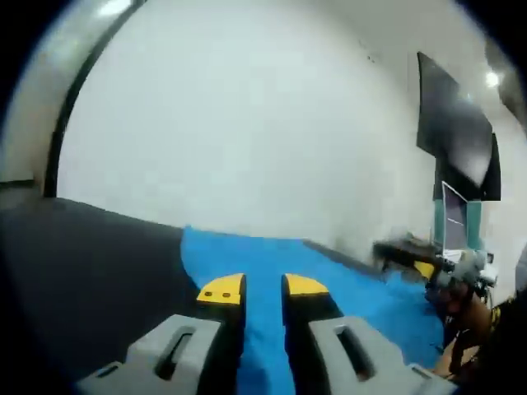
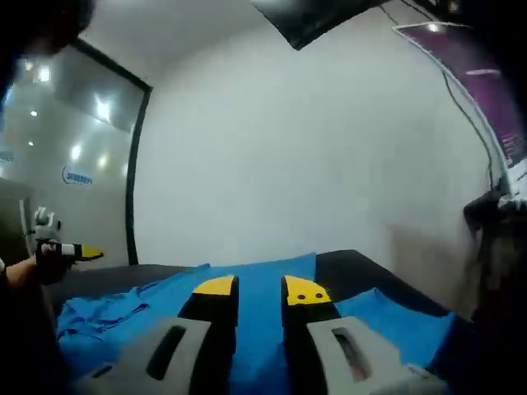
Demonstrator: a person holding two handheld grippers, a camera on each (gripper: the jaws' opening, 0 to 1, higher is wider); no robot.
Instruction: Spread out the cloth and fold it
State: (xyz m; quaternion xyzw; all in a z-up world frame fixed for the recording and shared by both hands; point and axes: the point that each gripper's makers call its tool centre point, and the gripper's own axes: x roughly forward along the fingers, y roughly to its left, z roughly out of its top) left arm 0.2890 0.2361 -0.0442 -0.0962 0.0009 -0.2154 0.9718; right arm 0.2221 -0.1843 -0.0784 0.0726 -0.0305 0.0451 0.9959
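Note:
A blue cloth (image 1: 346, 288) lies on a dark table (image 1: 90, 271); it is flat in the left gripper view and rumpled at the left (image 2: 95, 313) in the right gripper view. My left gripper (image 1: 263, 290) hovers low over the cloth's left edge. Its yellow-tipped jaws stand a narrow gap apart, with blue showing between them. My right gripper (image 2: 260, 290) is over the middle of the cloth, open by the same narrow gap. Each gripper also appears in the other's view: the right one, blurred (image 1: 416, 262), and the left one (image 2: 70, 251), both held above the cloth.
A white wall (image 1: 247, 123) rises straight behind the table's far edge. A dark screen (image 1: 449, 123) hangs at the upper right, with a stand and clutter (image 1: 457, 222) below it. A glass partition (image 2: 66, 164) with a dark frame stands to the left.

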